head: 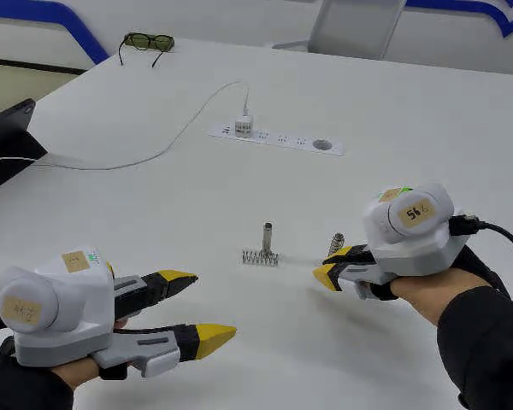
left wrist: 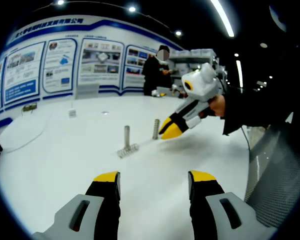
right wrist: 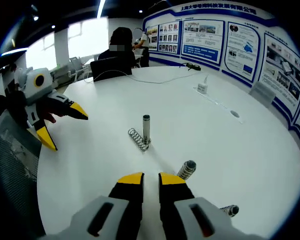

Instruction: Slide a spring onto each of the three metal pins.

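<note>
White round table point(head: 154, 196). Left gripper point(head: 197, 306) low at the near left edge, held in a gloved hand, jaws spread wide, nothing between them. Its own view shows the two yellow tips well apart over bare tabletop.

Right gripper point(head: 328, 275) at the near right, jaws drawn almost together (a thin slit shows in its own view), pinching nothing. Its tips point toward table centre.

Bare pin point(head: 267, 237) stands upright near the middle, between the two grippers. Loose spring point(head: 260, 257) lies flat on the table, touching the pin's base on the near side.

Second pin point(head: 336, 244) stands just beside the right gripper's tips, a spring coiled around it. It leans slightly in the right gripper view.

Third coiled piece point(right wrist: 230, 210) low beside the right gripper's body; too small to tell pin from spring, or whether it stands.

Farther back: power strip point(head: 278, 138) with a white charger point(head: 244, 126) plugged in, cable point(head: 154, 154) trailing off left. Glasses point(head: 148, 41) at the far edge.
</note>
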`<state>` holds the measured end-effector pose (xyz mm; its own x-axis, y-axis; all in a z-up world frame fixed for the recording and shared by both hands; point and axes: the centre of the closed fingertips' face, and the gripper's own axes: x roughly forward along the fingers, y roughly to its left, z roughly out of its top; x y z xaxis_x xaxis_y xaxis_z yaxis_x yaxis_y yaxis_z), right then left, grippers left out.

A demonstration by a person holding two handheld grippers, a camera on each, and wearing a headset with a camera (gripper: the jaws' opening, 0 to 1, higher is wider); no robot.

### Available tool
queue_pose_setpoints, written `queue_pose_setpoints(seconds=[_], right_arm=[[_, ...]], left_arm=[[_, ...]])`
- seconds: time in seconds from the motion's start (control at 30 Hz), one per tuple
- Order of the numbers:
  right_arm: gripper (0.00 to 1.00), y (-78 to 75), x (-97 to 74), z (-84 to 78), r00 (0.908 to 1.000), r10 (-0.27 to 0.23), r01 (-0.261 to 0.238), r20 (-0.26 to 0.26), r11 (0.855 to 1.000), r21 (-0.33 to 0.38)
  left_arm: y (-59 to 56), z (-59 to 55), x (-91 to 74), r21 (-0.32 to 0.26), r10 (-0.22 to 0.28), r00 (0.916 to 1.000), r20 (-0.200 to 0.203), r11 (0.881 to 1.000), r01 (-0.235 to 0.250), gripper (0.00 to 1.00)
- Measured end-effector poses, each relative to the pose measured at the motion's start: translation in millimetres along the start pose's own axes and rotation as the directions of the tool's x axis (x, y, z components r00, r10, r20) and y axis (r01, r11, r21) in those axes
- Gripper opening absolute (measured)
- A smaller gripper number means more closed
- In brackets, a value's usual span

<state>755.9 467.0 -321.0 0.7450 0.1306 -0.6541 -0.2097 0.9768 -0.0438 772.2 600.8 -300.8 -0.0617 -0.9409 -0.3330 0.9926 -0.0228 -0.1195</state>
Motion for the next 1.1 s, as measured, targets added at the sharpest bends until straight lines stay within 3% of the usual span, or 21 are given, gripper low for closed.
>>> queue_pose_setpoints(seconds=[1.1], right_arm=[[0.18,12.1,26.2,26.1,0.9987,0.05,-0.05,0.006,0.995,-0.083]], left_arm=[[2.4,-2.5,0.4,-0.002,-0.003,1.0,-0.007,1.0,0.003,0.55]])
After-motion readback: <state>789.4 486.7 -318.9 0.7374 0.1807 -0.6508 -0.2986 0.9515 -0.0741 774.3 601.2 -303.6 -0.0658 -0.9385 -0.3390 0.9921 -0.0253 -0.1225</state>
